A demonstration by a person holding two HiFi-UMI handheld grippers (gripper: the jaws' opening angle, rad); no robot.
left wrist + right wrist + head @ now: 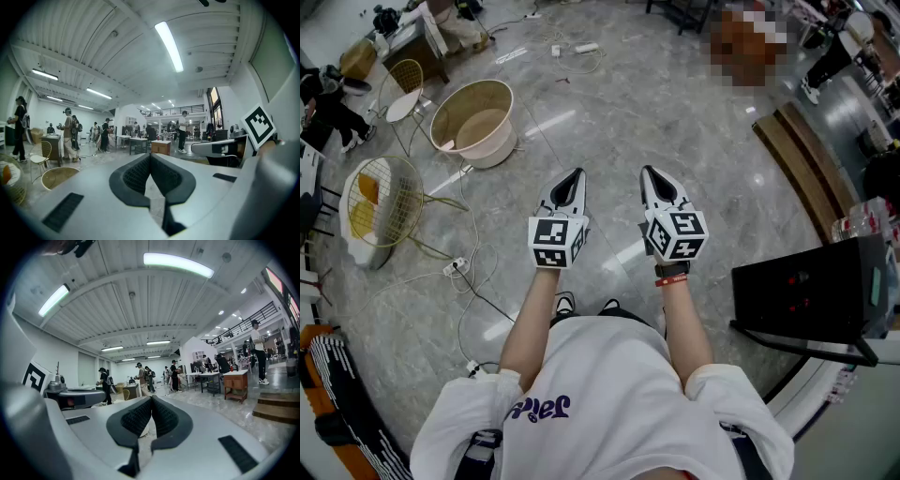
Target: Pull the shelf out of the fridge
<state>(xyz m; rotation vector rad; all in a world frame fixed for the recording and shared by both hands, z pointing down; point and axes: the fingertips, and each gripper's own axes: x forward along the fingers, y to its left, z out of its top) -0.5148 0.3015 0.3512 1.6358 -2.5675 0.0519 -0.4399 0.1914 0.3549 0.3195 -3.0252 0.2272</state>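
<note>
left tool (573, 174): jaws closed, dark ribbed pads meet at the tips, nothing between them. Held about level, out in front of the person's chest.
right tool (650, 171): jaws closed, pads together at the tips, empty. Level, just beside the left tool, the two roughly parallel.
marker cubes: black-and-white square-marker cube (556, 242) on the left tool, a matching one (677, 234) on the right.
fridge shelf: not in any of the three views, so its place relative to either tool can't be told.
under the tools: grey marbled glossy floor (675, 112), well below both.
person: white T-shirt with purple lettering (609, 394), red wristband (671, 279) on the right wrist.
left side: round beige tub (473, 122) on the floor. Nearer the picture's left edge is a gold wire chair with a yellow cushion (384, 202). A white power strip with cables (457, 266) lies between the chair and the person.
right side: black box-shaped unit on a black frame (811, 291), near the right elbow and apart from the tool. Brown wooden step (797, 159) beyond it.
background: gripper views show an open hall, people standing at tabletops far off.
</note>
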